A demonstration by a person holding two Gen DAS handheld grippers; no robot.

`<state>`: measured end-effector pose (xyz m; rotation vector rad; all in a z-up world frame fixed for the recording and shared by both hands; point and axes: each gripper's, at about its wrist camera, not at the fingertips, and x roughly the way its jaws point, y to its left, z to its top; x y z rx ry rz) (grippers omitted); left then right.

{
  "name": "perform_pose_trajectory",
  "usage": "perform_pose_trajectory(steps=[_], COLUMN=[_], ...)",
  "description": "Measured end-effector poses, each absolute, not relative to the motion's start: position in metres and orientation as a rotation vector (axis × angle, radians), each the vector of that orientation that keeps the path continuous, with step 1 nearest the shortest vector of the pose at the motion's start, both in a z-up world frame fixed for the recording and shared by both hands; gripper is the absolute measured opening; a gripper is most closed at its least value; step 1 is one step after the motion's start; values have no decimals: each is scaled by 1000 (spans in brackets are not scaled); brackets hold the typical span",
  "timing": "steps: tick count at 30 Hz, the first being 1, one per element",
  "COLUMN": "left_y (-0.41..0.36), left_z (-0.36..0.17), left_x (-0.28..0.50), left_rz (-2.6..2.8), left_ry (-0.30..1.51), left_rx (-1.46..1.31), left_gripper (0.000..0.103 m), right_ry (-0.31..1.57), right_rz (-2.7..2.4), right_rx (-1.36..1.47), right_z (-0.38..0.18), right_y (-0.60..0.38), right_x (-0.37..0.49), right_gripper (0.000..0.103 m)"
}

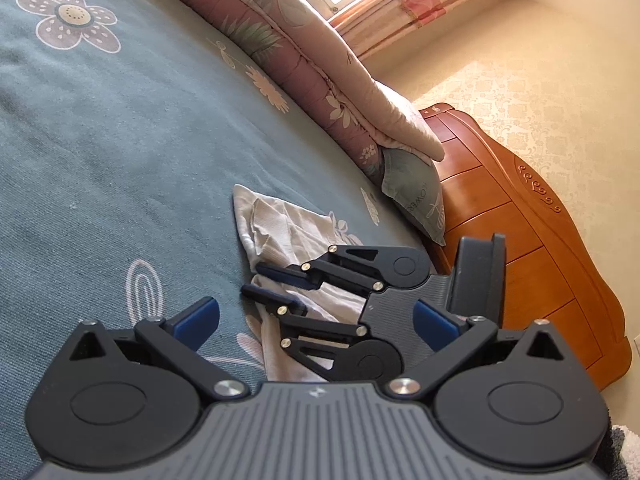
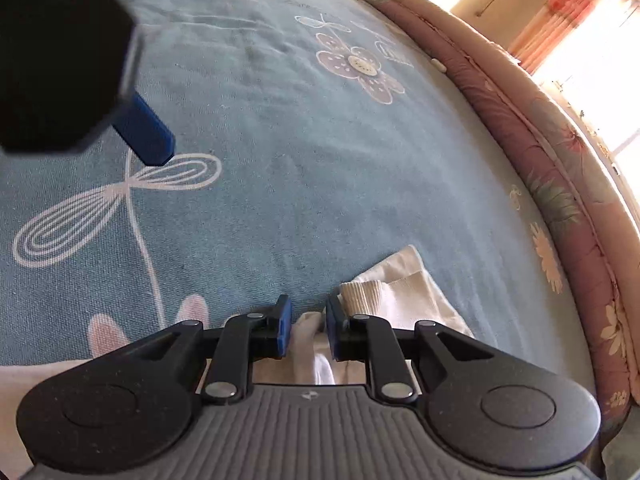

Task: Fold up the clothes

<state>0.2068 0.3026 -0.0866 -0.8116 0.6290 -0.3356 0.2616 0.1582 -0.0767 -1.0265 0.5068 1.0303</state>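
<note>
A crumpled white garment (image 1: 280, 216) lies on the blue-green flowered bed sheet (image 1: 120, 140), near the pillow end. In the right wrist view its ribbed cuff (image 2: 362, 294) shows just beyond the right-hand finger. My right gripper (image 2: 308, 316) points down at the bed, its blue pads close together with a fold of the white garment (image 2: 404, 284) pinched between them. The left wrist view shows that right gripper (image 1: 252, 279) from the side, fingertips down on the cloth. My left gripper (image 1: 314, 306) hangs wide open behind it, holding nothing. One of its blue pads (image 2: 148, 136) shows at the upper left.
A rolled pink floral quilt (image 1: 304, 64) runs along the far side of the bed, with a grey-green pillow (image 1: 416, 196) at its end. A carved wooden headboard (image 1: 520, 248) stands to the right. Striped curtains (image 1: 420, 0) hang by a bright window.
</note>
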Motion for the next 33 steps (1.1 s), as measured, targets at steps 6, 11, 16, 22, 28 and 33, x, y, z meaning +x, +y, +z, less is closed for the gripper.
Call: perform_pose_trajectory(steps=[6,11,16,22,28,33], left_y=[305,306,307,306,305,307], left_z=[-86,-86,-86,-88,-88,-89], left_x=[206,208,207,209,209,208], left_rz=[-333,-320,-307,-295,-299,-292], left_ry=[623,623,621,630,632,632], left_rx=[-822,-830,-837,-836,-829,-831], left_gripper=[102,102,102,102,102,102], right_ry=[437,393,410,530,538,469], right_rz=[1142,1305,1249,1087,996,934], right_rx=[-1023,-1017,-1011,-942,-851,-863], right_z=[-73,-63,-57,-66,-84,-84], right_y=[150,135,123,114,126,127], right_x=[246,227,224,245,253,244], right_gripper=[9,2,2,3,6,8])
